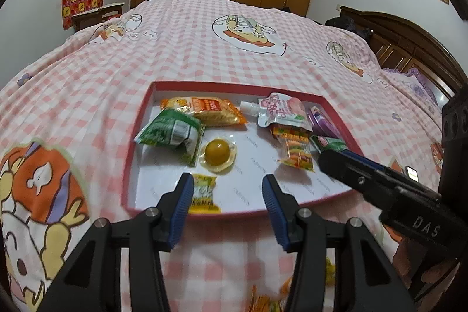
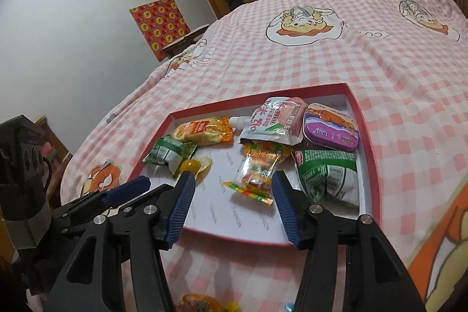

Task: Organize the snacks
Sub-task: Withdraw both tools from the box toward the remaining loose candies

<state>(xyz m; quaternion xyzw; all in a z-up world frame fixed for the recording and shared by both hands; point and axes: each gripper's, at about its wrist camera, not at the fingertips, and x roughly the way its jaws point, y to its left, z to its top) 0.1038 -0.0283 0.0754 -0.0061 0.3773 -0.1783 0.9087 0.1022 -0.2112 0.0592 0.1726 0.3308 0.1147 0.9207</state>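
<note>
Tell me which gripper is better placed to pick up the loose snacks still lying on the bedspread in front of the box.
Probably the right gripper: an orange wrapped snack lies just under its open fingers. The left gripper is open too, with wrappers below it, but partly hidden.

right gripper (image 2: 232,205) jaws apart above red tray (image 2: 369,136), snacks inside.

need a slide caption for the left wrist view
Open left gripper hovers at the near edge of a red tray of snacks on a pink checked bedspread.
</note>
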